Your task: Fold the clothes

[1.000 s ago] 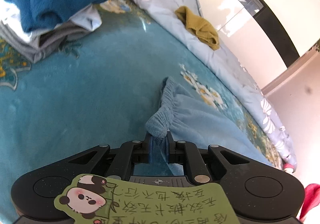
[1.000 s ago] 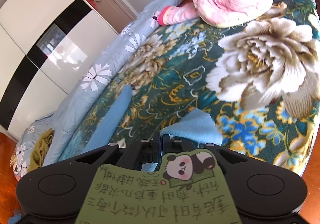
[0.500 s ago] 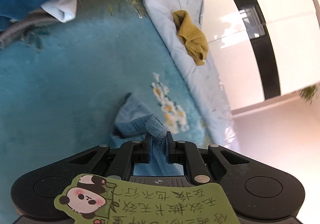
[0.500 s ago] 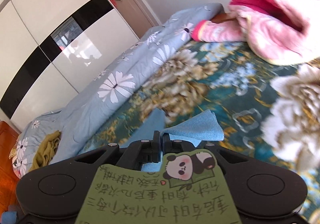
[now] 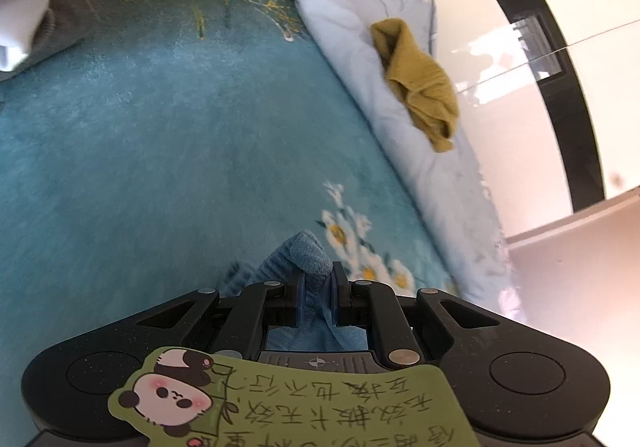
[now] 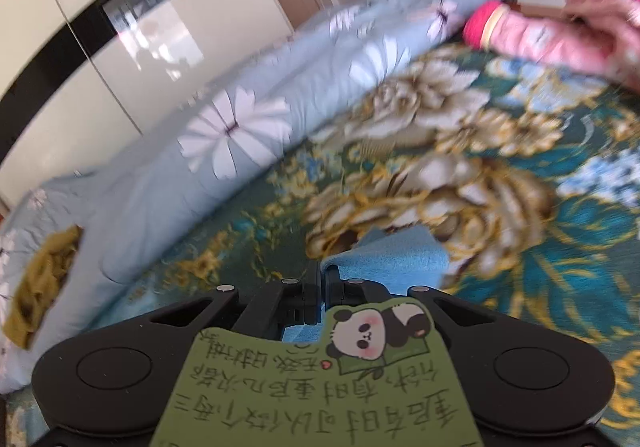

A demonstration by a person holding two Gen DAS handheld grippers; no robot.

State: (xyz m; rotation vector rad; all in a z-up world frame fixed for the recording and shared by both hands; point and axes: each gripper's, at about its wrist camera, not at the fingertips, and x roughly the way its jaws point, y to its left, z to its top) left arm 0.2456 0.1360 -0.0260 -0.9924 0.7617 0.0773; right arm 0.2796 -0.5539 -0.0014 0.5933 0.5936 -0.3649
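Note:
My left gripper [image 5: 317, 270] is shut on the ribbed waistband of a light blue garment [image 5: 310, 253]; the bunched elastic sticks up between its fingers, and the rest of the cloth hangs out of sight below. In the right wrist view my right gripper [image 6: 322, 267] is shut on a thin corner of the same light blue garment [image 6: 394, 257], which fans out to the right of the jaws. Both are held above a teal floral blanket [image 5: 160, 151].
A pale blue daisy-print quilt [image 5: 360, 7] runs along the bed's far edge with an olive garment [image 5: 420, 83] lying on it. Grey and white folded clothes [image 5: 36, 23] sit at the upper left. A pink padded garment [image 6: 560, 39] lies at the upper right. A glossy white wardrobe [image 6: 100, 27] stands behind.
Both grippers have swept sideways across the bed carrying the blue garment. The folded stack slid out of the left view. The pink garment moved to the right view's corner, and less blue cloth shows.

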